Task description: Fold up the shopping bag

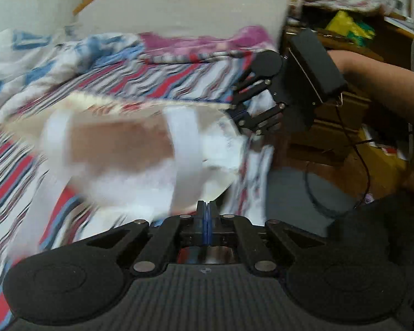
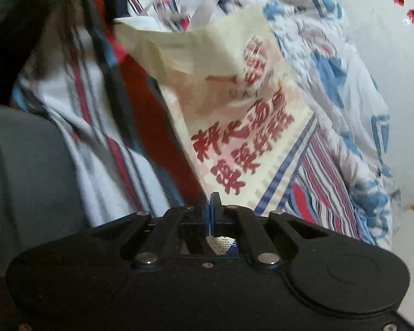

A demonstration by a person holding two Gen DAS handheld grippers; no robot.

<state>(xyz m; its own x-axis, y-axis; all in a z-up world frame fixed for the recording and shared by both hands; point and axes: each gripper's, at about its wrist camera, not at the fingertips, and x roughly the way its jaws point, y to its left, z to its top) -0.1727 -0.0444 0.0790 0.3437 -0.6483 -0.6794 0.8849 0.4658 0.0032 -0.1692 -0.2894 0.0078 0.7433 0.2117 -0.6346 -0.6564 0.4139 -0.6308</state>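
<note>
The shopping bag (image 1: 118, 143) is cream with white handles, red lettering and a blue-striped border. It hangs blurred above a striped bed. My left gripper (image 1: 207, 207) is shut on the bag's near edge by a white handle (image 1: 185, 151). My right gripper (image 1: 238, 110), seen across the bag in the left wrist view, pinches its far edge. In the right wrist view the right gripper (image 2: 214, 197) is shut on the bag's (image 2: 234, 104) printed corner, and the bag stretches away from it.
A bed with a red, white and blue striped sheet (image 1: 179, 80) lies under the bag. A rumpled blue-and-white quilt (image 2: 353, 104) sits beside it. A headboard (image 1: 179, 2) stands behind. Wooden furniture (image 1: 345, 127) and cables are at the right.
</note>
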